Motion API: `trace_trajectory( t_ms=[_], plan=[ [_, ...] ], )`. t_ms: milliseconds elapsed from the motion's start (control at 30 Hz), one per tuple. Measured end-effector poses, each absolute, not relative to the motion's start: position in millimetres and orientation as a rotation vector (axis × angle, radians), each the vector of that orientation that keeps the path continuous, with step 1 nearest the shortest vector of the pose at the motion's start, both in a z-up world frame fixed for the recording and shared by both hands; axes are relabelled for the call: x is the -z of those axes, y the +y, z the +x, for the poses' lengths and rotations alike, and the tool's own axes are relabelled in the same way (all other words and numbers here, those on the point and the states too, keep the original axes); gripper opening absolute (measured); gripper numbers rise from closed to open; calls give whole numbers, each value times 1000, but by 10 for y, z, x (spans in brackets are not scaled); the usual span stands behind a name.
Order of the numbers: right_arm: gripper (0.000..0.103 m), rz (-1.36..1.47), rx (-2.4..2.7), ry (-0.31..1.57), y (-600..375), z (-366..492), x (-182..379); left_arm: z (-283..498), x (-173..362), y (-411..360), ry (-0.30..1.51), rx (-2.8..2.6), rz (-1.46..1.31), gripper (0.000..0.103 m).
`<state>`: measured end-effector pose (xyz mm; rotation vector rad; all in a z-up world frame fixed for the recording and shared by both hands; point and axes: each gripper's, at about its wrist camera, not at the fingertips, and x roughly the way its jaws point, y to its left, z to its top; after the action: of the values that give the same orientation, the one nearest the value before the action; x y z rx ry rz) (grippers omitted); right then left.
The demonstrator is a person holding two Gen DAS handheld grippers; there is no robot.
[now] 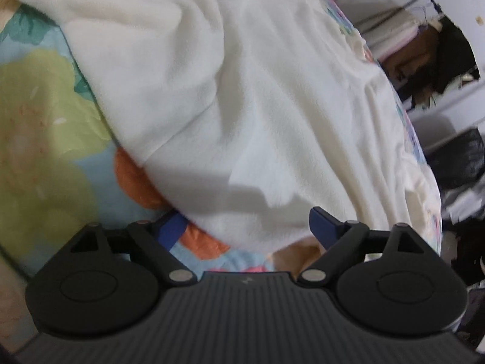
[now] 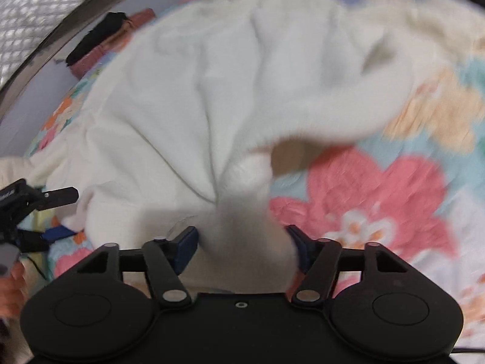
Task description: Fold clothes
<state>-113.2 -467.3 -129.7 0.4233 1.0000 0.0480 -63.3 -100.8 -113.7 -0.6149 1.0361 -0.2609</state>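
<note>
White garment (image 1: 242,106) lies on floral bedspread (image 1: 45,121); both grippers' jaws released.

Matte black gripper (image 1: 247,227) bodies (image 2: 242,242), ribbed grey housing on the left one. Two round discs each, silver pivot pins on the linkage arms, dark blue pads (image 1: 322,227) on the fingertips. Cream sleeve (image 2: 12,166) at frame edge.

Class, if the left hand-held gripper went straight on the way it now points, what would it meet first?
Most likely the white garment lying on the floral bedcover; it fills the path ahead of the left hand-held gripper.
</note>
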Motion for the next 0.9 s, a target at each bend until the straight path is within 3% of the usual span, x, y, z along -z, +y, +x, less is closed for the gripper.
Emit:
trace_trajectory(
  t_ms=[33, 67, 100, 133, 233, 367, 433, 633, 900],
  plan=[
    [74, 436, -55, 987, -4676, -1114, 1331, -615, 1138, -1029, 1021, 258, -620, 87],
    [66, 429, -80, 973, -4669, -1107, 1332, -595, 1128, -1060, 1008, 269, -612, 77],
    [32, 425, -119, 968, -4665, -1098, 1320, -568, 1116, -1092, 1001, 271, -581, 39],
    [18, 457, -162, 969, -4687, -1096, 1311, -554, 1096, -1121, 992, 247, -525, 5],
    [13, 669, -280, 910, -4888, -1230, 1175, -624, 842, -1135, 863, 206, -397, 6],
    [7, 866, -483, 731, -5178, -1550, 747, -1121, 35, -981, 548, 185, -231, 6],
    [7, 806, -487, 747, -5181, -1593, 635, -1171, -25, -890, 601, 216, -289, 6],
    [7, 514, -303, 1045, -4763, -1482, 1104, -1069, 756, -1041, 879, 145, -176, 6],
    [7, 457, -408, 938, -4722, -1649, 697, -1257, 341, -1095, 727, 162, -49, 6]
  ],
)
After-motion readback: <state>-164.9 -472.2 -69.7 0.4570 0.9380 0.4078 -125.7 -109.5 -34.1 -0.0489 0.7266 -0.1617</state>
